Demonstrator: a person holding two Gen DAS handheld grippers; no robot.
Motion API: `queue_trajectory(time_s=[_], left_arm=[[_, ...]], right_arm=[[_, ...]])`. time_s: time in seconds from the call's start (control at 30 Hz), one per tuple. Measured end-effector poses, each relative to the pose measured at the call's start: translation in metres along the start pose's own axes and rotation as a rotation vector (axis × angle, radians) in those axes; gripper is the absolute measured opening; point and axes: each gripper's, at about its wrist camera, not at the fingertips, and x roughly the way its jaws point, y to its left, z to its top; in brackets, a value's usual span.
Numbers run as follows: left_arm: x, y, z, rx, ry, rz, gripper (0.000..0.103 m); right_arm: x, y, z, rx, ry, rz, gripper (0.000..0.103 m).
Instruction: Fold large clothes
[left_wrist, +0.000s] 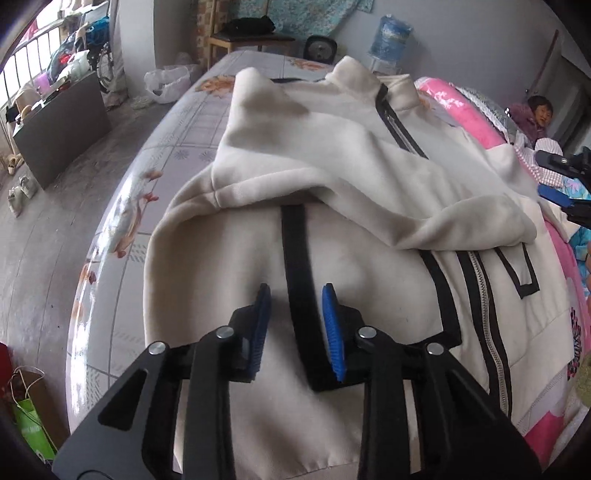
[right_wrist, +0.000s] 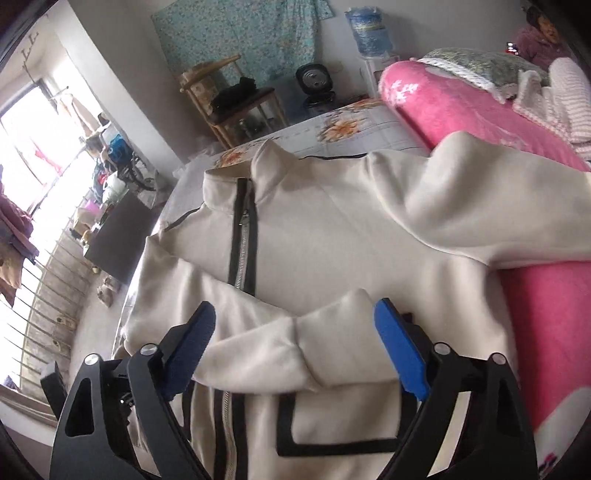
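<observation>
1 sleeve's been laid across the jacket (right_wrist: 332, 229); left gripper (left_wrist: 295, 321) and right gripper (right_wrist: 295, 347) are held apart, empty. The right-hand sleeve (right_wrist: 480, 206) likely gets grabbed next.

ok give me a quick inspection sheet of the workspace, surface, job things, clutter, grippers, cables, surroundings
Surface: bed with a floral sheet.
Job's things: cream jacket, front up, zipper closed, one sleeve folded across the body.
Clutter: pink blanket beside the jacket.
Grippers: left gripper open over a black stripe; right gripper open either side of the folded sleeve; neither pinching cloth.
Cables: nothing seen.
Surroundings: chair, small fan, water bottle, a person sitting past the bed.
</observation>
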Motion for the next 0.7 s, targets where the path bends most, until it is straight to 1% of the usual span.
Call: queue_trajectory(time_s=[0.03, 0.07, 0.13, 0.17, 0.23, 0.27, 0.37, 0.43, 0.53, 0.57, 0.6, 0.67, 0.7], left_arm=[[0.000, 0.003, 0.000, -0.002, -0.003, 0.004, 0.025], [0.000, 0.004, -0.001, -0.007, -0.011, 0.009, 0.022], [0.001, 0.009, -0.001, -0.021, -0.022, 0.001, 0.021], [0.001, 0.009, -0.001, -0.027, -0.026, -0.004, 0.020], [0.000, 0.012, 0.000, -0.045, -0.036, -0.016, 0.018], [0.000, 0.014, -0.001, -0.051, -0.042, -0.021, 0.016], [-0.001, 0.018, -0.002, -0.067, -0.054, -0.040, 0.014], [-0.001, 0.019, -0.002, -0.075, -0.057, -0.049, 0.014], [-0.001, 0.020, -0.003, -0.078, -0.069, -0.054, 0.014], [-0.002, 0.020, -0.004, -0.079, -0.073, -0.056, 0.014], [-0.002, 0.020, -0.005, -0.080, -0.077, -0.058, 0.014], [-0.002, 0.020, -0.006, -0.078, -0.087, -0.061, 0.014], [-0.002, 0.021, -0.006, -0.079, -0.089, -0.063, 0.014]], right_arm=[[0.020, 0.010, 0.002, -0.024, 0.044, 0.013, 0.074], [0.034, 0.015, 0.002, -0.040, 0.079, 0.019, 0.067], [0.060, 0.023, -0.005, -0.072, 0.170, -0.010, 0.057], [0.066, 0.025, -0.011, -0.088, 0.196, -0.032, 0.054], [0.057, 0.029, -0.026, -0.129, 0.193, -0.058, 0.050], [0.049, 0.029, -0.034, -0.143, 0.197, -0.051, 0.050], [0.015, 0.022, -0.062, -0.164, 0.203, -0.028, 0.049], [-0.001, 0.010, -0.085, -0.153, 0.235, -0.038, 0.049], [-0.014, -0.014, -0.113, -0.099, 0.309, -0.059, 0.049], [-0.018, -0.019, -0.117, -0.086, 0.315, -0.055, 0.049], [-0.025, -0.021, -0.114, -0.076, 0.302, -0.051, 0.049], [-0.036, -0.018, -0.097, -0.077, 0.244, -0.037, 0.049], [-0.040, -0.013, -0.081, -0.087, 0.197, -0.044, 0.049]])
